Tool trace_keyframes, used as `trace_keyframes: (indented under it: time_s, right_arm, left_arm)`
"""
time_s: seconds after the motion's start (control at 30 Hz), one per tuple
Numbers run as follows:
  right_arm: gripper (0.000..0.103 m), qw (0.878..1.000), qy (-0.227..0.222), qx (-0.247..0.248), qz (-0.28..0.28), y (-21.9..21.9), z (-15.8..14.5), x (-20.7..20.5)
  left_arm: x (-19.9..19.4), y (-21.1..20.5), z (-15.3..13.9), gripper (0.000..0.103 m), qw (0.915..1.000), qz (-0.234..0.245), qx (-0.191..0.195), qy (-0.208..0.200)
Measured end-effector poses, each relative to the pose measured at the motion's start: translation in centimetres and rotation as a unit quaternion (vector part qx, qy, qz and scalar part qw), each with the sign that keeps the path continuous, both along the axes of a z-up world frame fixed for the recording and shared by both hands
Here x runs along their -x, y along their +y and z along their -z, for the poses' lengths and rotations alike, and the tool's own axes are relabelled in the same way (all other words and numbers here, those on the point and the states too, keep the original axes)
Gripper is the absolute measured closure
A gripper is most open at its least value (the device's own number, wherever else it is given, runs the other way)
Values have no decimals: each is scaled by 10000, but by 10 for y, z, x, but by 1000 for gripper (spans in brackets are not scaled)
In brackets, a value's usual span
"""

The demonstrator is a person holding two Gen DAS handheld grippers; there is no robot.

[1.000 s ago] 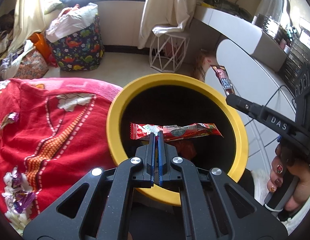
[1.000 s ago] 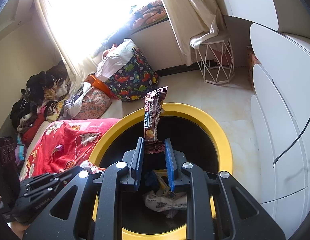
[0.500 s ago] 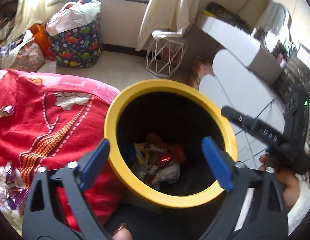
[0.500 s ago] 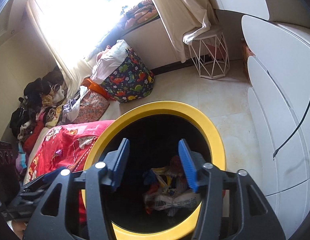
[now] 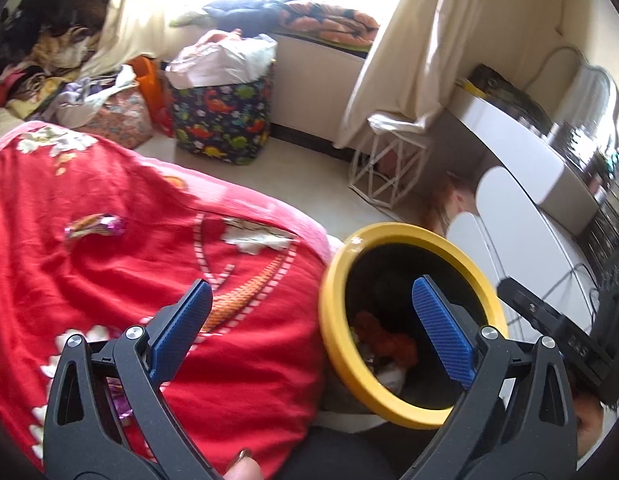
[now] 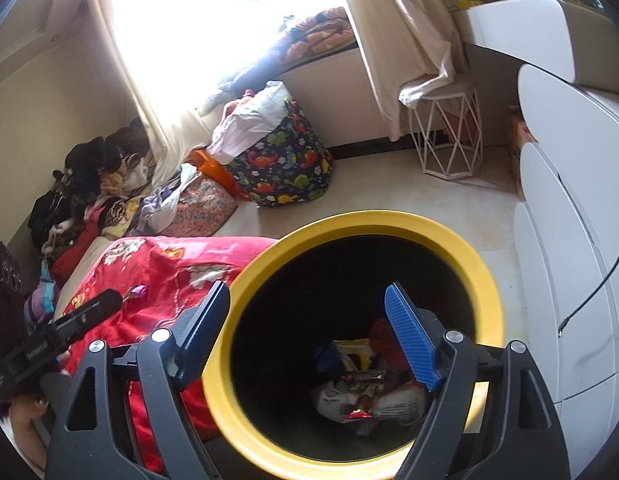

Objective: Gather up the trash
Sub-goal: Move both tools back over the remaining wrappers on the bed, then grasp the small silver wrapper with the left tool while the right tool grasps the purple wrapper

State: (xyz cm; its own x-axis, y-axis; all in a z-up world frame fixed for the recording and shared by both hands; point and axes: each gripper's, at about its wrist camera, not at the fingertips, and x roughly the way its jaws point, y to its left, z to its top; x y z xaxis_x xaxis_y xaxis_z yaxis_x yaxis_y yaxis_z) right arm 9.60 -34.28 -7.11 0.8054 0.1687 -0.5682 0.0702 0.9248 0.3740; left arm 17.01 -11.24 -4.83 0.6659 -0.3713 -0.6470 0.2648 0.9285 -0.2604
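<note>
Clutter rings the yellow-rimmed bin [image 6: 485, 280]: one dinosaur-print bag [image 6: 285, 172], one wire stool [image 6: 449, 136]. One wrapper [image 5: 95, 226] lies on the red blanket [image 5: 89, 280]. Left gripper [image 5: 309, 332] gapes wide and empty; right gripper [image 6: 309, 332], empty too, has just been opening.

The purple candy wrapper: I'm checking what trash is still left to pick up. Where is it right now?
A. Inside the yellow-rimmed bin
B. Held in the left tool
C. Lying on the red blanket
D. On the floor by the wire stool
C: the purple candy wrapper lies on the red blanket, outside the yellow-rimmed bin, and the open left tool holds nothing.
</note>
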Motion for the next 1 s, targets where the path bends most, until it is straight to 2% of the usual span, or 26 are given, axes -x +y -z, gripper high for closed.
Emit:
trace_keyframes:
  time_s: [0.33, 0.6, 0.8, 1.0]
  right_arm:
    - [23, 9986, -252, 154, -447, 46, -13, -2]
    - [22, 9942, -234, 264, -1015, 94, -16, -7]
    - [22, 9825, -163, 468, -1793, 154, -12, -13]
    - [22, 9708, 53, 567, -2330, 202, 2, -20]
  left_arm:
    - [-5, 50, -4, 11, 9985, -533, 94, -89]
    - [-19, 112, -6, 11, 9922, -1219, 233, -80]
    - [-27, 153, -1, 11, 9872, -1575, 252, 5]
    - [-35, 178, 11, 11, 9838, -1756, 324, 155]
